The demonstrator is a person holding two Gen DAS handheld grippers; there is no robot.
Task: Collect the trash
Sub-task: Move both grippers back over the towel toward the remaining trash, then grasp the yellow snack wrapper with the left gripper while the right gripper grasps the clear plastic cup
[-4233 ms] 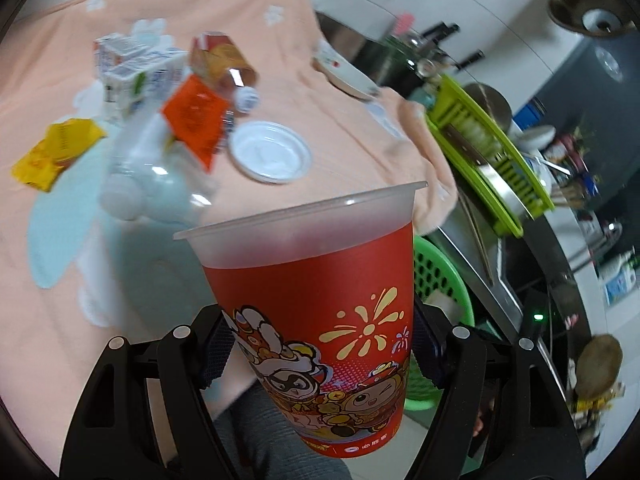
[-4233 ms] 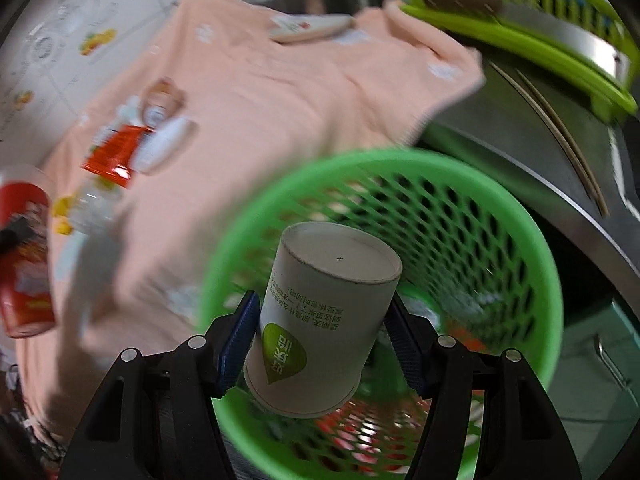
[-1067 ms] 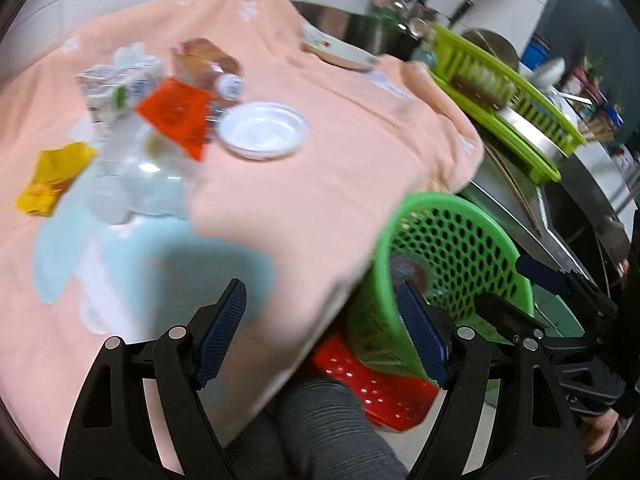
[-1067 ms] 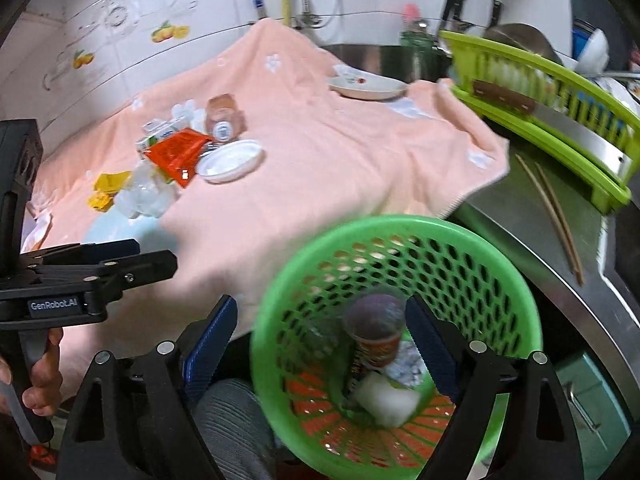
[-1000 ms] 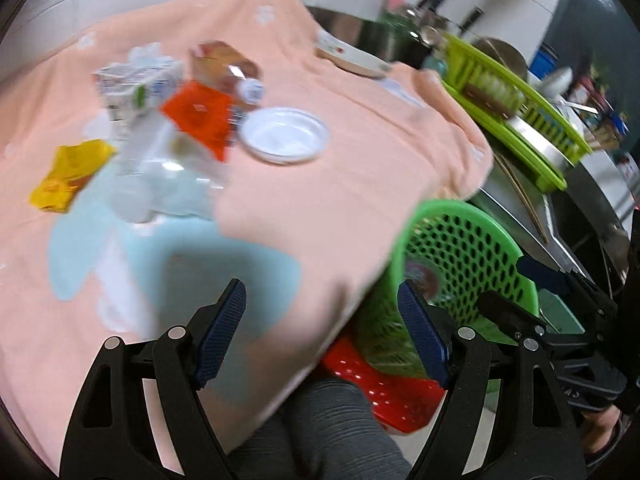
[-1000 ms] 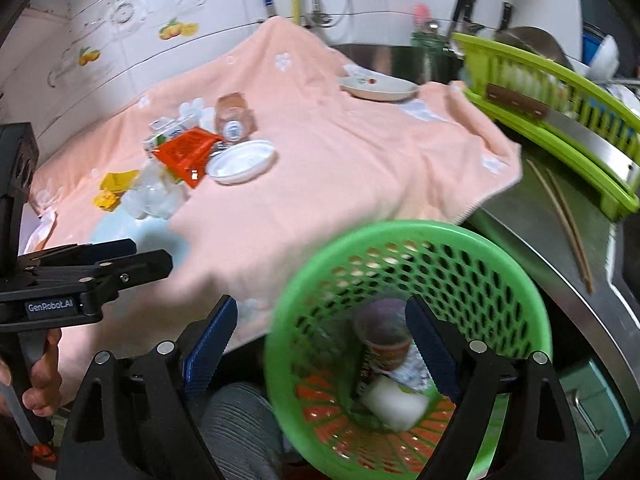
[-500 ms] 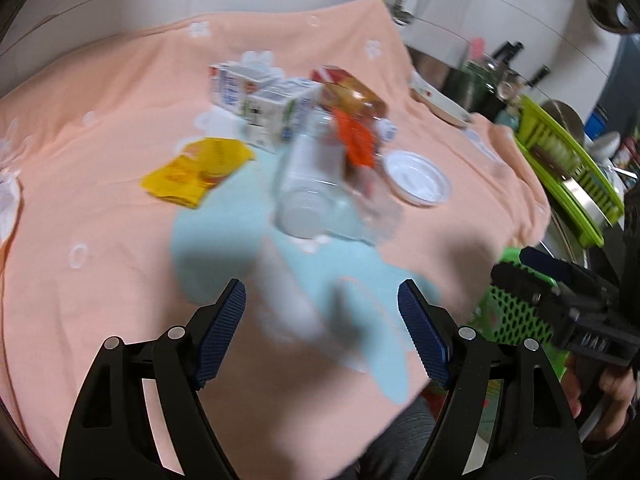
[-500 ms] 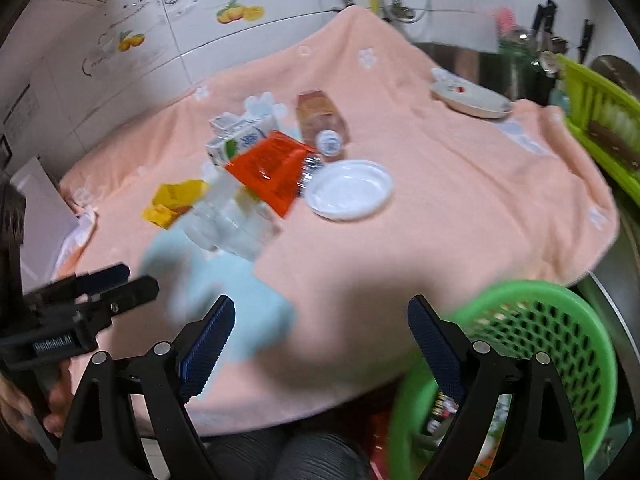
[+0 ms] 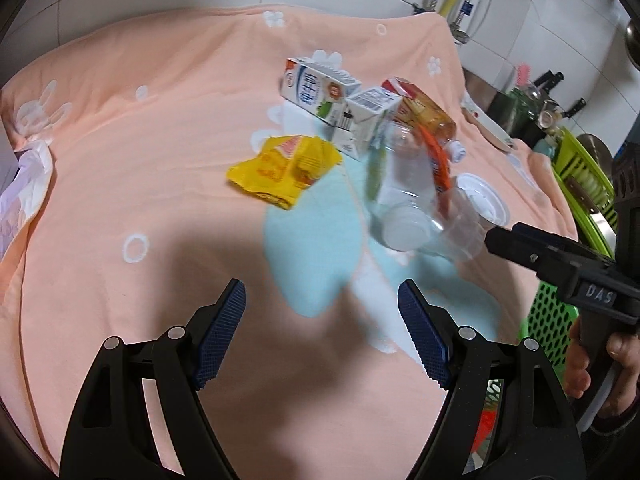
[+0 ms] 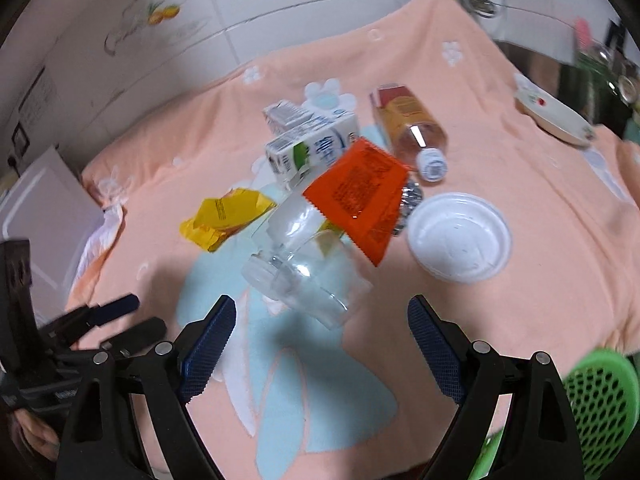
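Trash lies on a peach towel [image 9: 152,152]. A yellow wrapper [image 9: 284,170] [image 10: 224,216], two milk cartons [image 9: 320,90] [image 10: 312,144], a clear plastic cup [image 9: 416,216] [image 10: 304,264], an orange-red wrapper [image 10: 364,192], a lying bottle [image 10: 412,128] and a white lid [image 10: 460,236] sit together. My left gripper [image 9: 322,332] is open and empty, short of the yellow wrapper. My right gripper [image 10: 320,340] is open and empty, just in front of the clear cup. The green basket [image 10: 600,396] [image 9: 548,320] is at the lower right.
A white dish [image 10: 552,116] lies on the towel's far right. A green dish rack [image 9: 584,176] stands on the right. A white bag [image 9: 20,184] lies at the towel's left edge. A tiled wall [image 10: 200,20] runs behind.
Both grippers let their cups go into the green basket and have opened. They have swung left from the basket and now face the trash pile on the towel.
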